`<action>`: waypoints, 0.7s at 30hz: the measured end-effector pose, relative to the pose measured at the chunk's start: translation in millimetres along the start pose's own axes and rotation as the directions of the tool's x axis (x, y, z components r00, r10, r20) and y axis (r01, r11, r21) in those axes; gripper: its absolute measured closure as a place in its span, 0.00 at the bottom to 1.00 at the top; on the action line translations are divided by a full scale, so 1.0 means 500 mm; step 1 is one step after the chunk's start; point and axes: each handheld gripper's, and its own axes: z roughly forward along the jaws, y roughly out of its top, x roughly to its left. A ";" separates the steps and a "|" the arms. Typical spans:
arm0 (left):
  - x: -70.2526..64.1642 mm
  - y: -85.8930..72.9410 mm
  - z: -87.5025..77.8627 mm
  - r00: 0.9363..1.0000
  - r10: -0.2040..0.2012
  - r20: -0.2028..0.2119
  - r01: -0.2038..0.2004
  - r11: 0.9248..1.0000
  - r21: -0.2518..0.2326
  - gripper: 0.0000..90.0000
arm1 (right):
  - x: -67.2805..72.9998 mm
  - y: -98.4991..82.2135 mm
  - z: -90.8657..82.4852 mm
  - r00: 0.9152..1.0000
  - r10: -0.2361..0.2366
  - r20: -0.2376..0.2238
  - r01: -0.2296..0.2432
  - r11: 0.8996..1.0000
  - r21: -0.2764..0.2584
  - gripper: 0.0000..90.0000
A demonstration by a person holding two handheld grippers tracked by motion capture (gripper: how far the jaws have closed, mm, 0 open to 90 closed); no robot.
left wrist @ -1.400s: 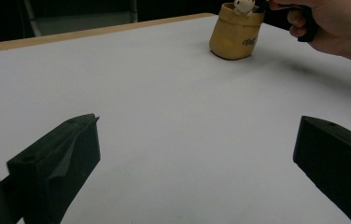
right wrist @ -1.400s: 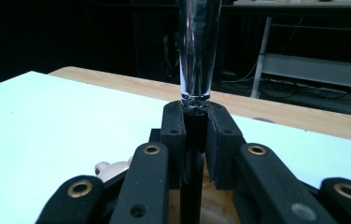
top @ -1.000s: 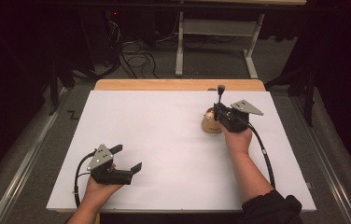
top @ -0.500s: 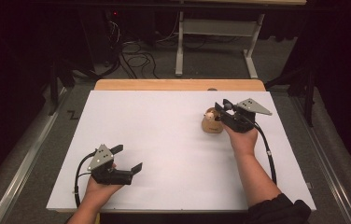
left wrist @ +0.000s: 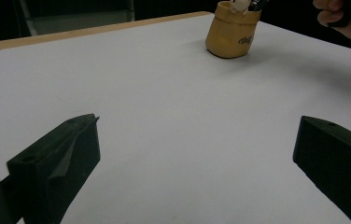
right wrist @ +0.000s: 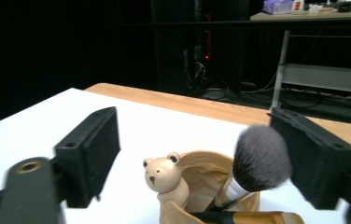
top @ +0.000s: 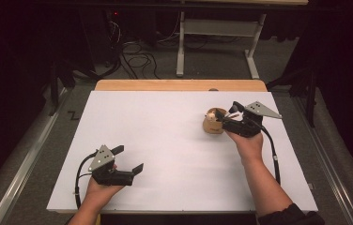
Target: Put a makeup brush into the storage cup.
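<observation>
A tan pot (top: pixel 212 123) stands right of centre on the white tabletop (top: pixel 165 140). A small bear figure (right wrist: pixel 164 177) sits at the pot's (right wrist: pixel 201 175) rim. A makeup brush (right wrist: pixel 260 158) with a dark fluffy head leans inside it. My right gripper (top: pixel 226 116) hovers just right of the pot. Its jaws have just been opening and now stand wide in the right gripper view (right wrist: pixel 194 121), the brush head close by the right jaw but not pinched. My left gripper (top: pixel 128 159) rests open and empty near the front left, facing the pot (left wrist: pixel 232 35).
A strip of bare wood (top: pixel 165 85) runs along the table's far edge. Beyond it are a grey frame's legs (top: pixel 249 61) and floor cables (top: pixel 137 51) in the dark. The person's right hand (left wrist: pixel 346 18) shows behind the pot.
The right gripper held the brush upright over the pot, then opened and drew back to the right. The brush now stands in the pot. The left gripper stayed put.
</observation>
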 end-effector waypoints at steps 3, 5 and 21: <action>0.000 0.000 0.000 1.000 0.001 0.000 -0.001 1.000 0.001 0.01 | 0.001 0.004 -0.009 1.000 -0.006 -0.005 0.006 1.000 0.002 0.09; 0.000 0.000 0.000 1.000 -0.001 -0.001 0.001 1.000 -0.001 0.01 | 0.003 0.005 -0.015 1.000 -0.003 -0.013 0.003 1.000 0.003 0.05; 0.000 -0.001 -0.001 1.000 -0.012 -0.005 0.012 1.000 -0.006 0.01 | 0.011 0.008 -0.078 0.999 -0.037 -0.033 0.037 0.999 -0.007 0.00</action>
